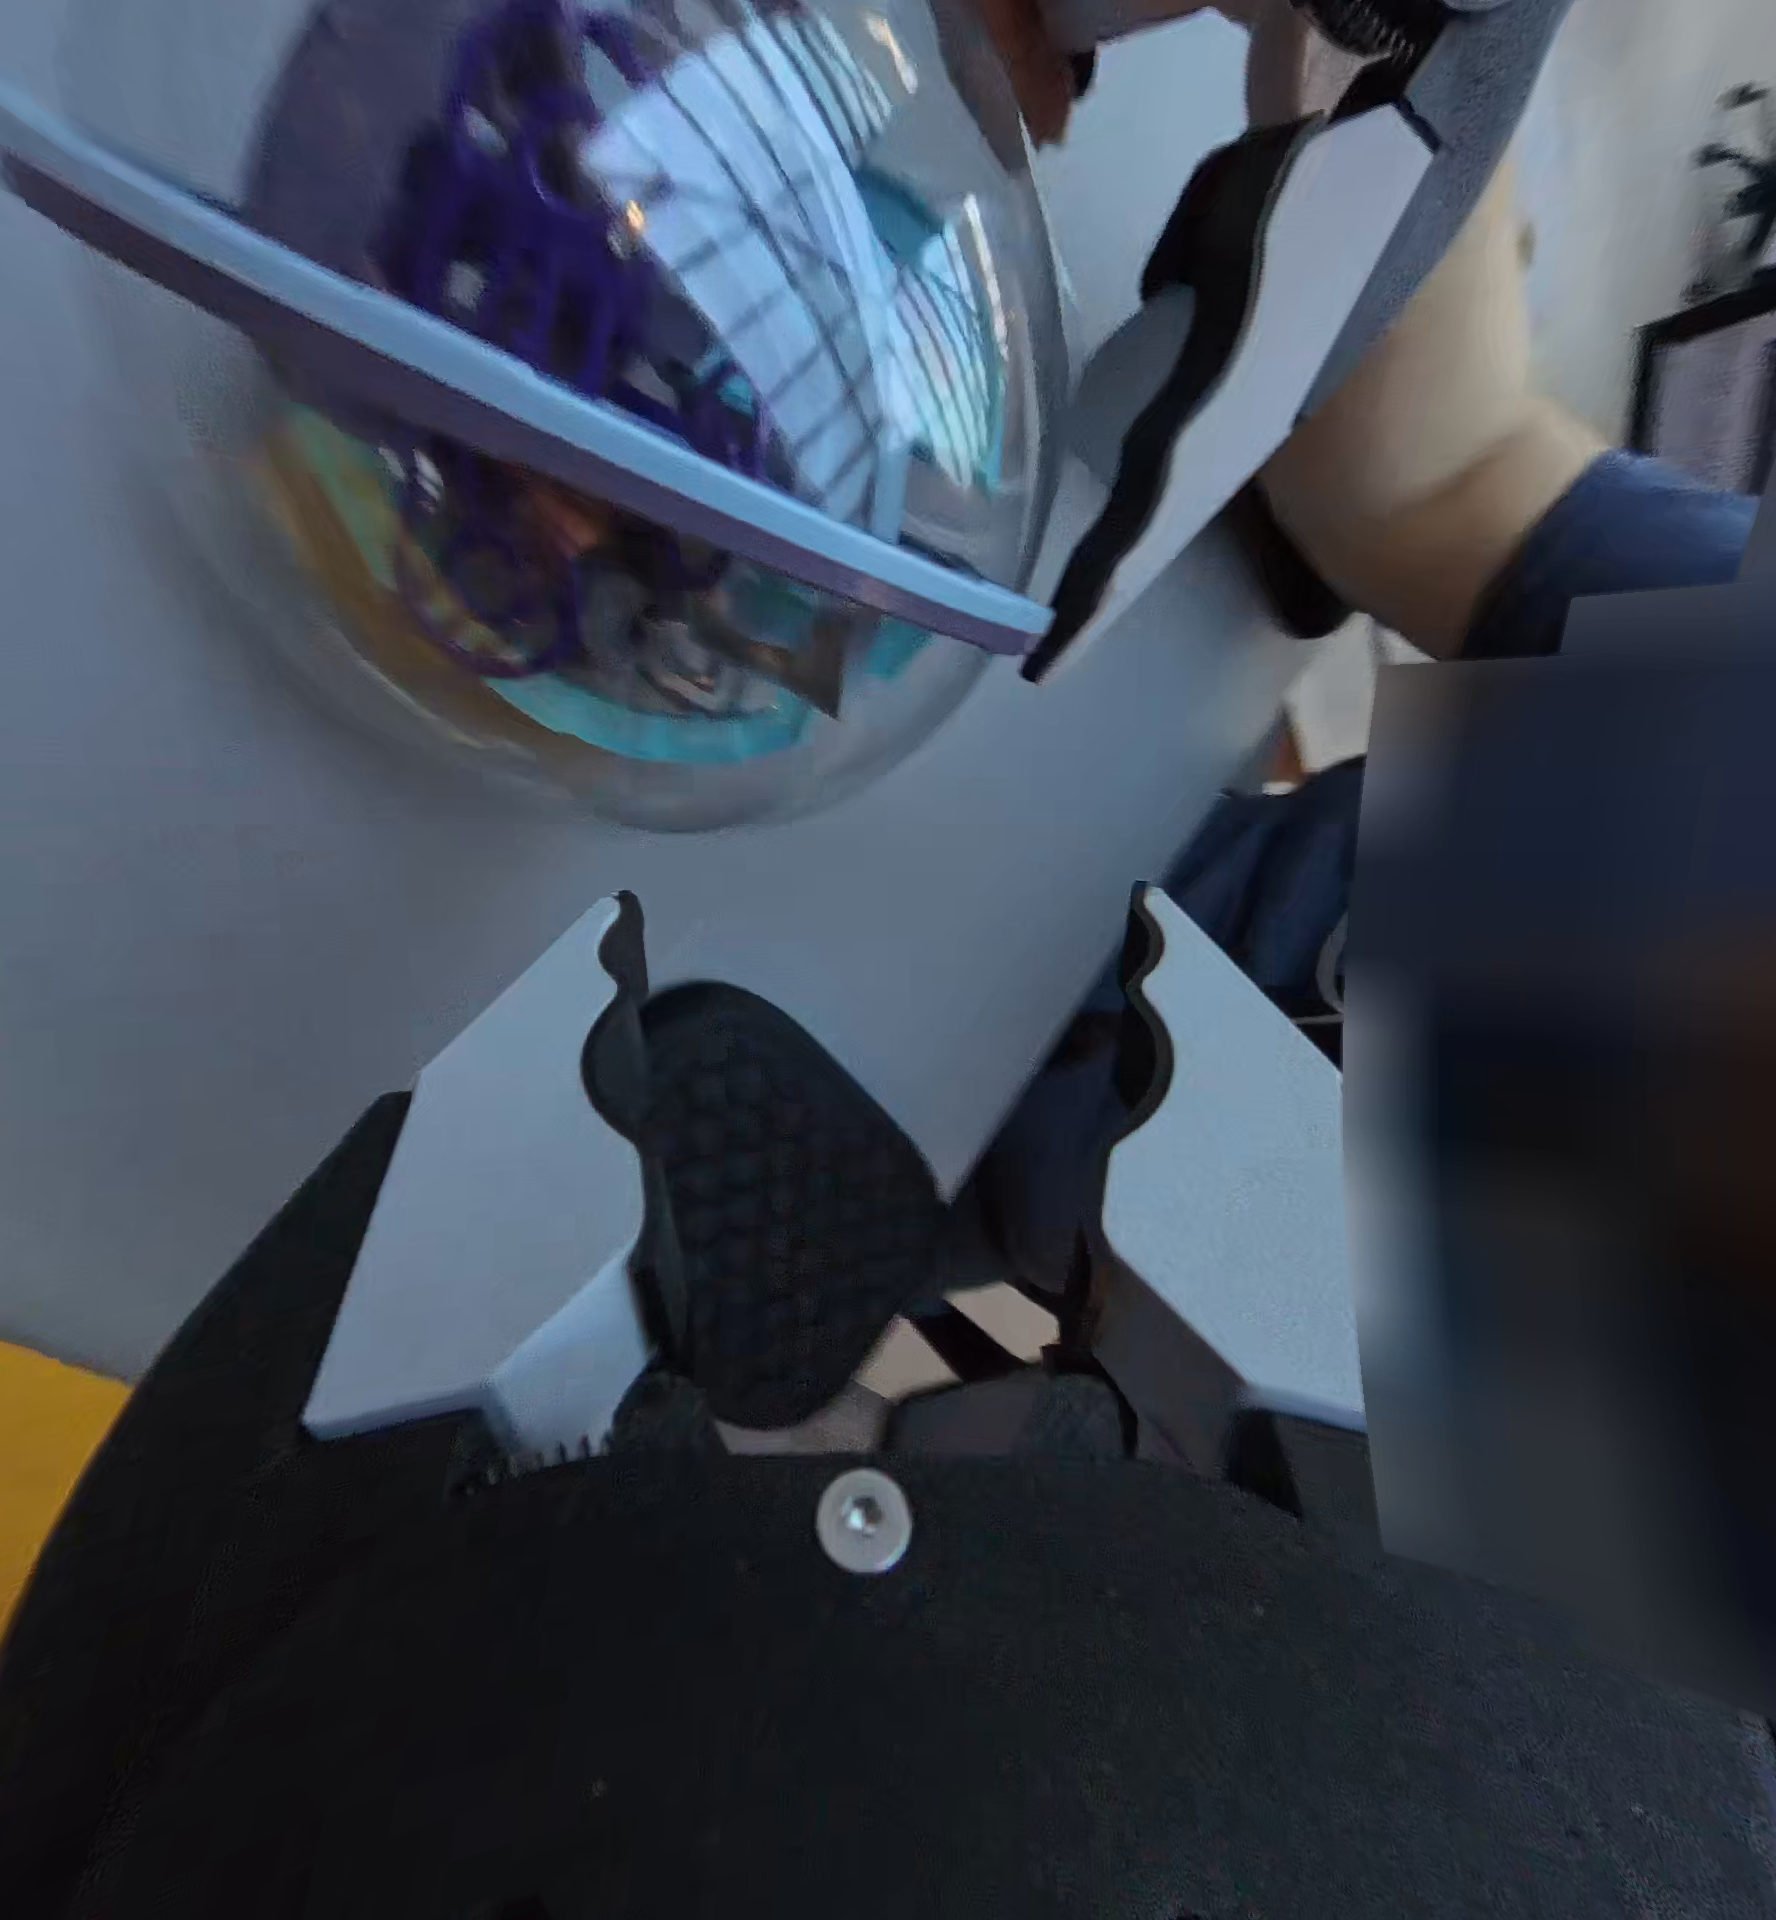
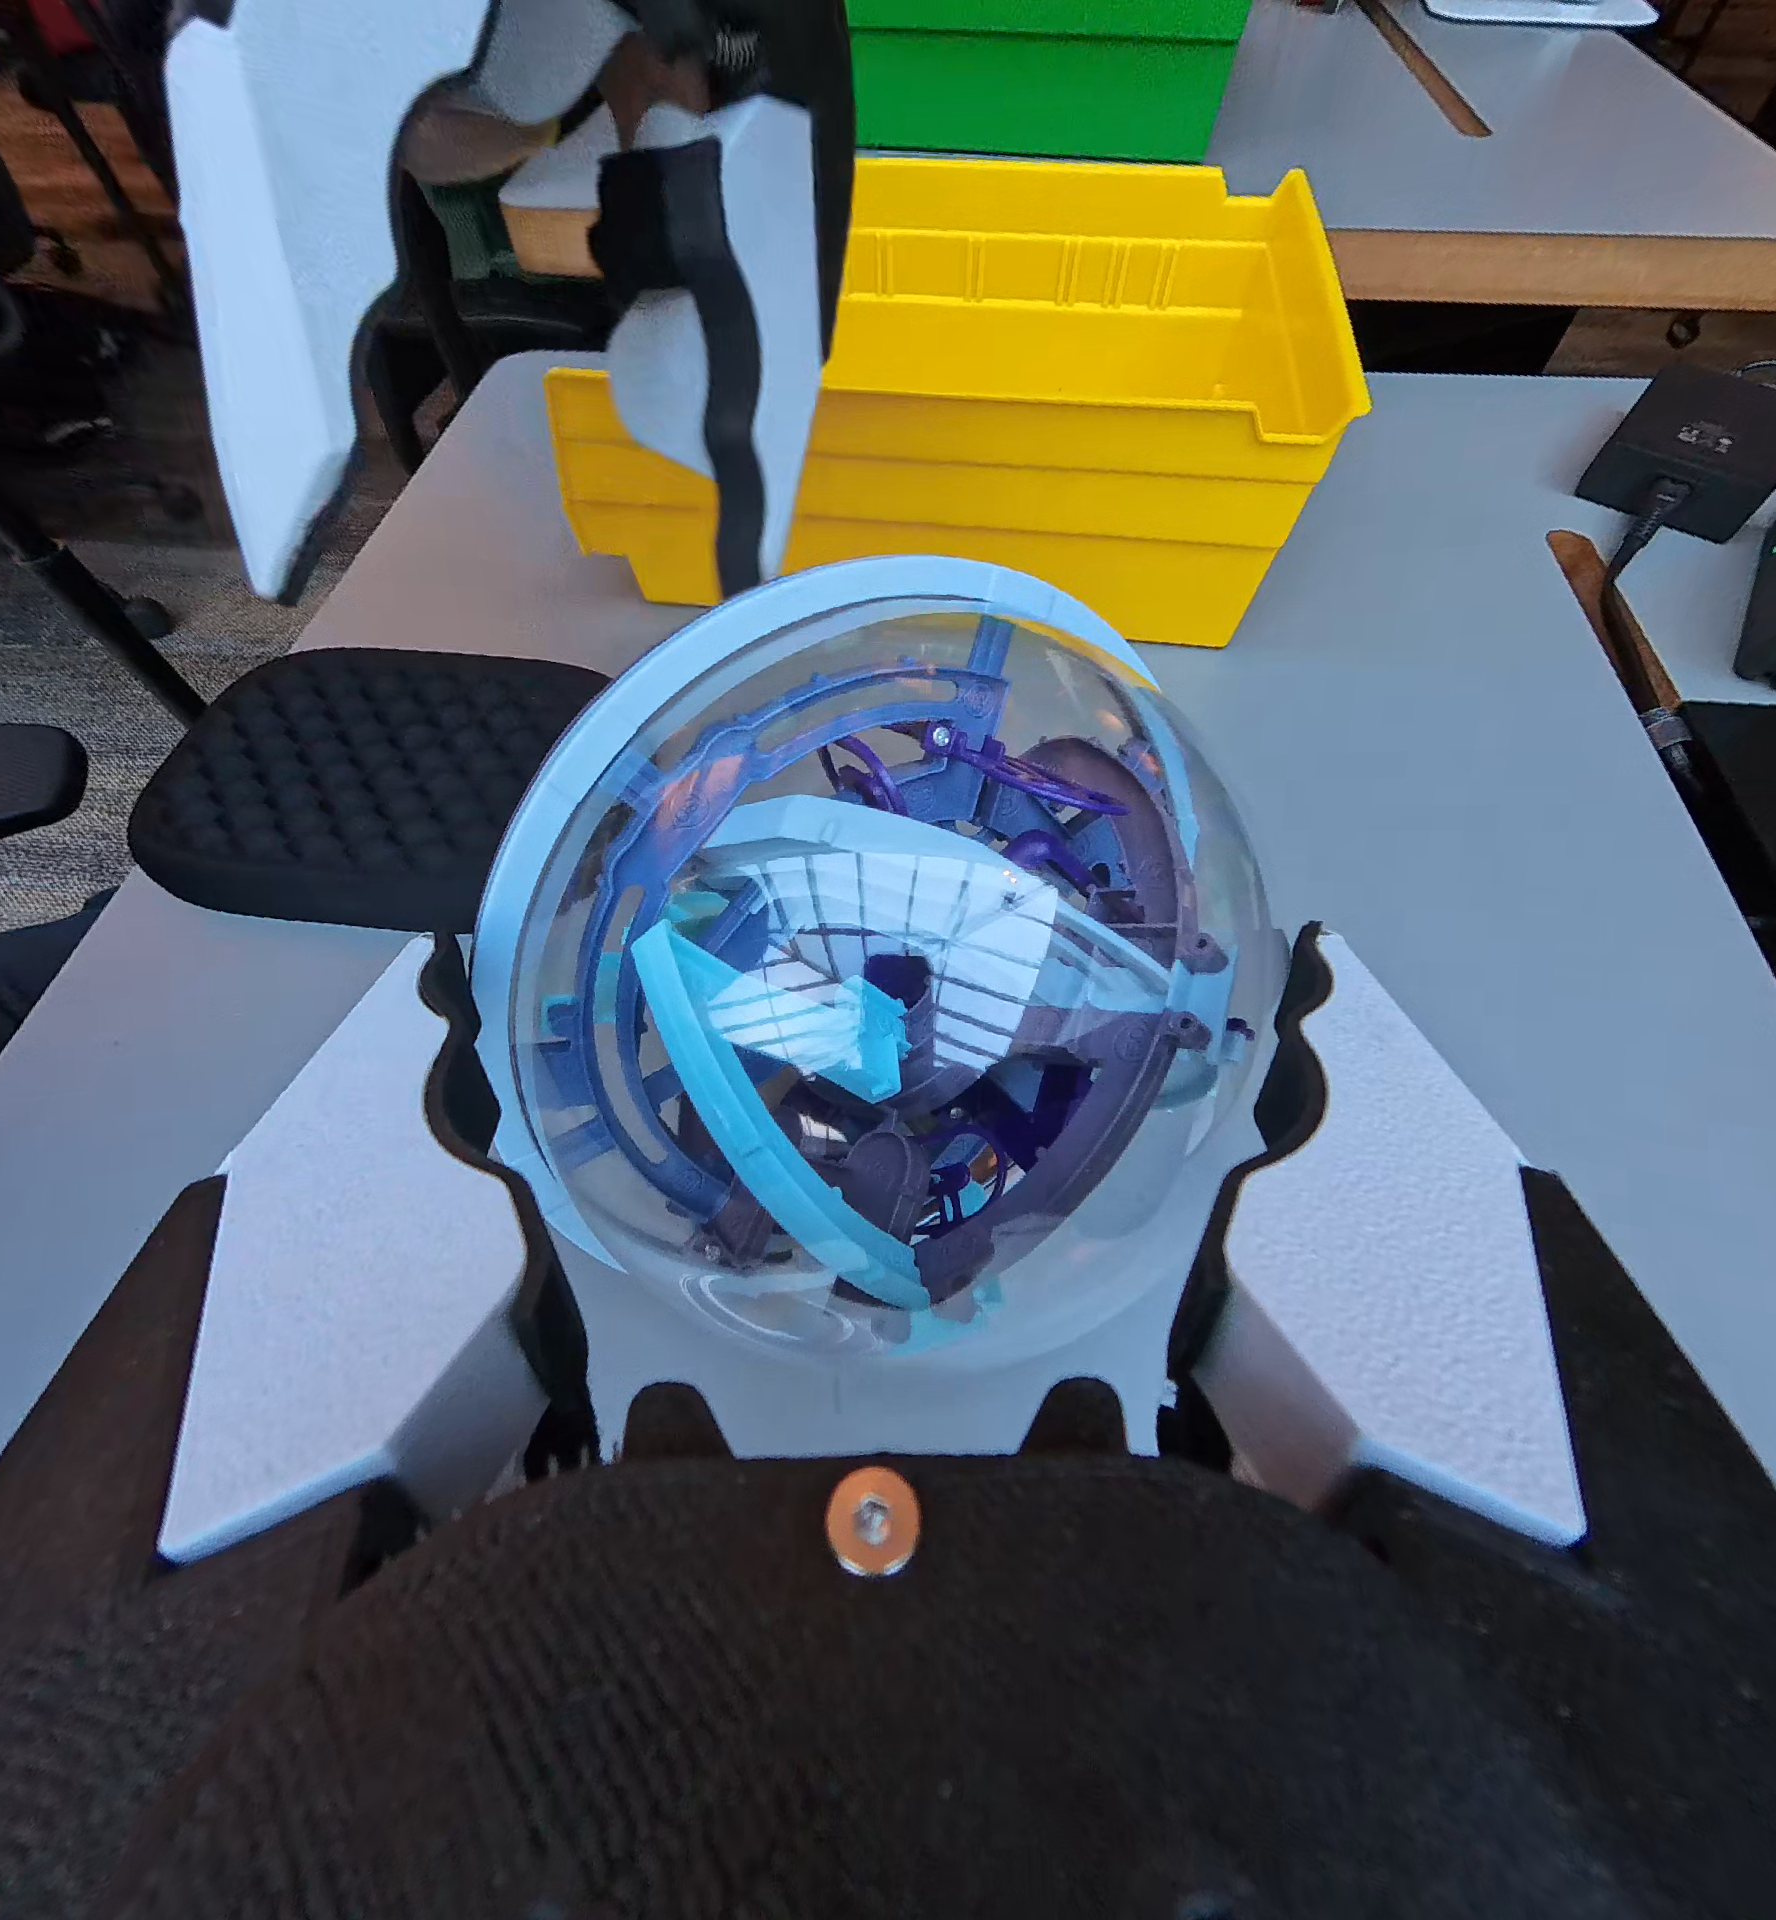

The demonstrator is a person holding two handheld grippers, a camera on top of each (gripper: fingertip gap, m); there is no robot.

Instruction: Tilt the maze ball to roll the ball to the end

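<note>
The maze ball (image 2: 863, 977) is a clear sphere with blue, teal and purple tracks inside and a pale blue rim band. My right gripper (image 2: 873, 940) is shut on the maze ball, one finger on each side, and holds it tilted above the grey table (image 2: 1435, 935). A small silvery bead (image 2: 941, 736) shows on a purple track near the top. In the left wrist view the maze ball (image 1: 603, 416) is blurred at the upper left, with a right gripper finger (image 1: 1279, 312) at its rim. My left gripper (image 1: 882, 904) is open and empty below it. Its fingers (image 2: 271, 312) show beyond the ball.
A yellow bin (image 2: 1071, 416) stands on the table behind the ball, with a green bin (image 2: 1040, 83) farther back. A black power adapter (image 2: 1694, 447) lies at the right. A black textured pad (image 2: 344, 779) is at the table's left edge. A person's forearm (image 1: 1403, 499) is at the right.
</note>
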